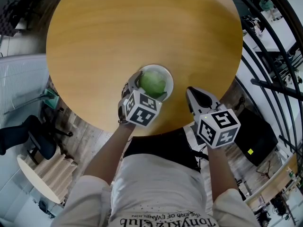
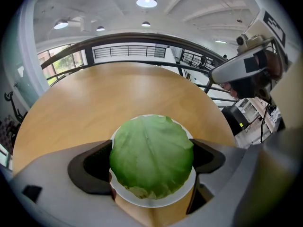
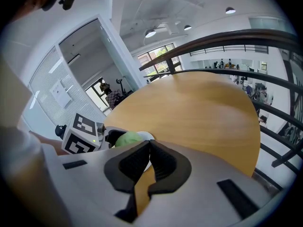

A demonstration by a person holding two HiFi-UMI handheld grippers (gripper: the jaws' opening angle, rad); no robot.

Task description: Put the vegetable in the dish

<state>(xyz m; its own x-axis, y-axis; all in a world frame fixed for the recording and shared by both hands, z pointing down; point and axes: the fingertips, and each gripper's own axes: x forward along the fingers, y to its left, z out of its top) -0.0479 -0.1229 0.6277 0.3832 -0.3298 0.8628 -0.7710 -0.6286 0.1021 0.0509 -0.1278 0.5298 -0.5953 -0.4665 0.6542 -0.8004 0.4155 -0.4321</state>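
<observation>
Right gripper point(image 3: 148, 148) is hovering lower right, jaws pressed together; left gripper point(image 2: 151, 159) is pinching round green cabbage point(image 1: 152, 82) over small white dish point(image 1: 166, 74).

We see a round, light-brown wooden table point(image 1: 142, 27), and directly on its top sits one white dish point(image 1: 164, 70), close to the table's near edge.

White printed shirt point(image 1: 163, 188), black-and-white marker cubes point(image 1: 140, 109)
</observation>
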